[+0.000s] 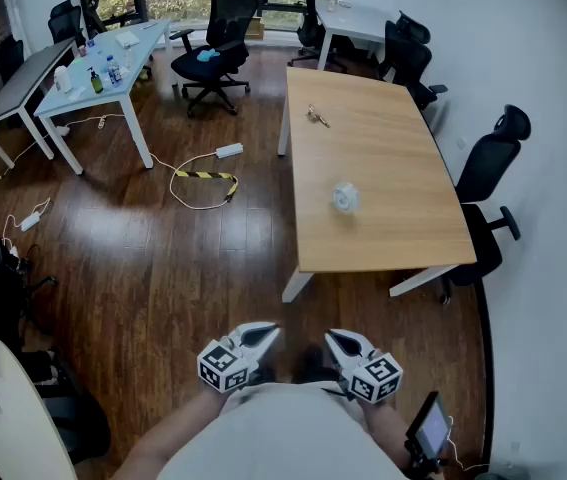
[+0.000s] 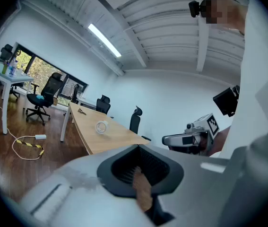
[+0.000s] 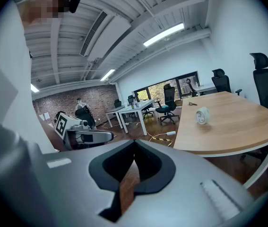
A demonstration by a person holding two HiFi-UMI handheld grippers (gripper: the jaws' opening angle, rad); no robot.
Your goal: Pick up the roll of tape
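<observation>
White tape roll [image 1: 345,198] sits mid light-wood table [image 1: 383,148], approx 1 o'clock from the grippers, well apart. Left gripper [image 1: 261,337] & right gripper [image 1: 340,343], at 6 o'clock: jaws fully together, nothing held.

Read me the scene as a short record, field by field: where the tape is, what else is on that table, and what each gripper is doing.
tape: roll of tape on the wooden table, near its middle, nothing touching it
also on table: what look like keys, towards the far end
left hand-held gripper: shut, empty, close to the person's body, short of the table
right hand-held gripper: shut, empty, beside the left one
task status: tape not yet picked up
</observation>
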